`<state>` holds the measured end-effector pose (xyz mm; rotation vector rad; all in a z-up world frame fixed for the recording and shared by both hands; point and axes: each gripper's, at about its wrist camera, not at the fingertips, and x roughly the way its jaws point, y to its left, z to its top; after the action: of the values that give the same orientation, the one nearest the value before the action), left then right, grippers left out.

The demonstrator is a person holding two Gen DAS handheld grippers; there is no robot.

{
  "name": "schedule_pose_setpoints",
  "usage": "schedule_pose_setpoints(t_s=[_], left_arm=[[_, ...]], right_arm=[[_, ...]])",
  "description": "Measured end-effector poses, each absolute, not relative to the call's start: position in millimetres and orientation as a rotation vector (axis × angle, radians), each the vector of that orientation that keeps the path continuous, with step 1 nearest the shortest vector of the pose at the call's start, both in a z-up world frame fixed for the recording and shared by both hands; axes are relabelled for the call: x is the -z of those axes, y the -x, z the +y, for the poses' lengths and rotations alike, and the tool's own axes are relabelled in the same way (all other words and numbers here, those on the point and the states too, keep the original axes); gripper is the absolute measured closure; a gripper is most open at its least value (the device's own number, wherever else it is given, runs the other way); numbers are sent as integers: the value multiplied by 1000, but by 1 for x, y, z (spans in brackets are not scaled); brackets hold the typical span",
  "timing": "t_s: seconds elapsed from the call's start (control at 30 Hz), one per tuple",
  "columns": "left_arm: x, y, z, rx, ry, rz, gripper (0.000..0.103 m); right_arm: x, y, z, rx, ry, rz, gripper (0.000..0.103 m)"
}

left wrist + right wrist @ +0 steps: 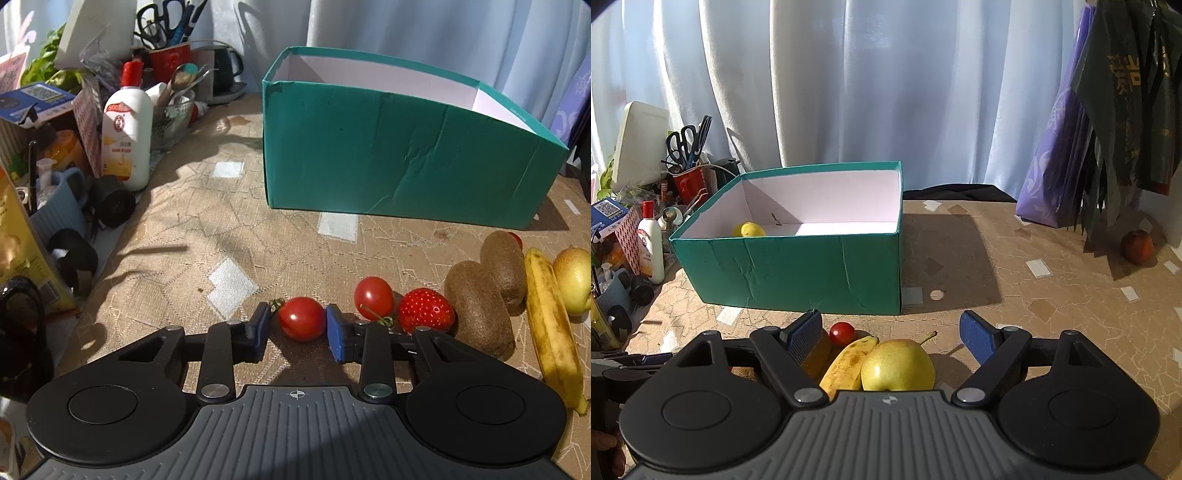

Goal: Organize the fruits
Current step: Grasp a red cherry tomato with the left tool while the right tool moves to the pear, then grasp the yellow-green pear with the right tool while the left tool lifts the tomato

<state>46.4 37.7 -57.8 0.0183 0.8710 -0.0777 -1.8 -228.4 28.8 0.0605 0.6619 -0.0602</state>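
Closing in on the first small fruit, the left gripper [298, 325] has a cherry tomato [301, 323] between its blue pads [335, 334], the jaws narrowed onto it so that both pads look to be touching its sides; this reads as the grasp stage of moving fruit into the teal box [388, 155]. The next move calls for lifting the tomato clear of the bench [192, 236], carrying it up and over the near wall of the box, which stands toward the far edge of the bench, and letting go inside, with gentle pressure, since the skin is thin and the fruit round enough to slip. The tomato is glossy red with a bright highlight and a small green stem at its left side, and it rests on the patterned bench cover near the front edge. Just to its right lie a second cherry tomato [373, 297], a strawberry [425, 311], two kiwis [480, 314], a banana [550, 325] and a yellow-green pear [574, 280], all still outside the box. The right gripper [891, 334] hangs with jaws wide apart above the pear and banana, holding nothing. One yellow fruit [749, 229] already sits inside the box at its left corner.
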Motion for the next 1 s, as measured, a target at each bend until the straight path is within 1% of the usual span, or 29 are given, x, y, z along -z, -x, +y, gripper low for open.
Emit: schedule_pose_setpoints(t_s=[0.2, 0.37, 0.63, 0.73, 0.8, 0.87, 1.0], left_arm=[[53, -44, 34, 90, -19, 860, 72], [37, -39, 34, 103, -3, 823, 72], [12, -29, 28, 132, 1, 779, 72], [7, -26, 25, 142, -5, 774, 72], [5, -24, 23, 147, -6, 773, 72], [3, -23, 21, 153, -4, 770, 72], [-1, -22, 19, 160, -4, 765, 72]], right_arm=[[-28, 1, -229, 64, -65, 664, 21], [-22, 2, -230, 58, -60, 684, 21], [9, -12, -232, 77, -80, 755, 21], [23, -24, -235, 100, -101, 786, 26], [32, -31, -238, 108, -126, 811, 32], [40, -36, -240, 107, -149, 838, 33], [44, -38, -243, 101, -161, 834, 33]])
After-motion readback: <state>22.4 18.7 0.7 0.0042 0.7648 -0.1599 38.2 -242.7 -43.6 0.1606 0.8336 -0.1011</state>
